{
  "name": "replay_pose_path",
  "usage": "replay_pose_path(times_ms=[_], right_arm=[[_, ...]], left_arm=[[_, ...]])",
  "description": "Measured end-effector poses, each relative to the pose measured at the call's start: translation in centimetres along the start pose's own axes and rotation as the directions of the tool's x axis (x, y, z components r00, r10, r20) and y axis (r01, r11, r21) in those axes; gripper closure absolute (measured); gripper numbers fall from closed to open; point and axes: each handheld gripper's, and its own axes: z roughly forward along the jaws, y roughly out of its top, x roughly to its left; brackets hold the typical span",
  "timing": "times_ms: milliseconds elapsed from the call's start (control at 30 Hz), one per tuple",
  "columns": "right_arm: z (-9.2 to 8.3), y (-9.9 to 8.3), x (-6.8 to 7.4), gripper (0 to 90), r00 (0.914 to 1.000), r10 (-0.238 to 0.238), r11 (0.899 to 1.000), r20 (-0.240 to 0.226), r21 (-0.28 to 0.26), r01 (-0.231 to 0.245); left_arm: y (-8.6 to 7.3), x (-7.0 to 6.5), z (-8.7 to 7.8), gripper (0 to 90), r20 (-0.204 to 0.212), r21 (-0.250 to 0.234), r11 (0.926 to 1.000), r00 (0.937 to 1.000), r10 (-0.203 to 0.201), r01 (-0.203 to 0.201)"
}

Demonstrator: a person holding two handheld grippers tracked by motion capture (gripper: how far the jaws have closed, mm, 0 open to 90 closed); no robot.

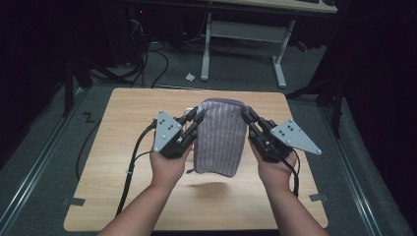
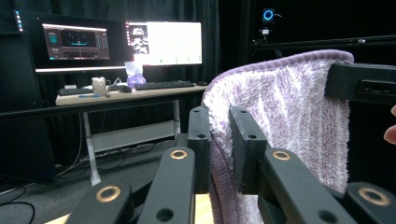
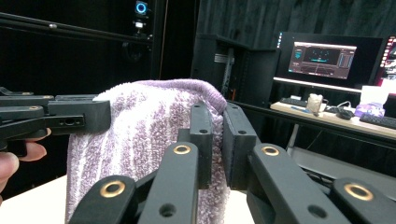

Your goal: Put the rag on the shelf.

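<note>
- Purple striped towel (image 1: 219,137) held up above the wooden table (image 1: 123,162), hanging folded between 2 grippers.
- Left gripper (image 1: 195,119) pinching the towel's upper left edge, jaws pressed onto the fabric.
- Right gripper (image 1: 247,118) clamped on the upper right edge likewise.
- Far behind: desk (image 2: 126,93) with 2 lit monitors (image 2: 163,43).
</note>
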Motion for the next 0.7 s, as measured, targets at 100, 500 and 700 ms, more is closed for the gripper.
replay_pose_path(times_ms=[100, 500, 700], right_arm=[[0.8, 0.4, -0.5, 84.3, 0.9999, 0.006, 1.000, 0.009, 0.004, -0.006], [5.6, 1.8, -2.7, 84.5, 0.9974, 0.071, 0.997, 0.004, 0.027, -0.072], [8.3, 1.7, -3.2, 84.5, 0.9962, 0.087, 0.995, 0.004, 0.048, -0.087]], left_arm=[[0.5, 0.9, 0.7, 79.5, 0.017, -0.015, 0.9999, 0.9999, 0.005, -0.005], [1.5, 4.0, 4.2, 79.6, -0.044, 0.032, 0.9991, 0.9986, 0.029, -0.028], [1.7, 5.7, 5.3, 79.6, -0.070, 0.040, 0.9989, 0.9973, 0.025, -0.023]])
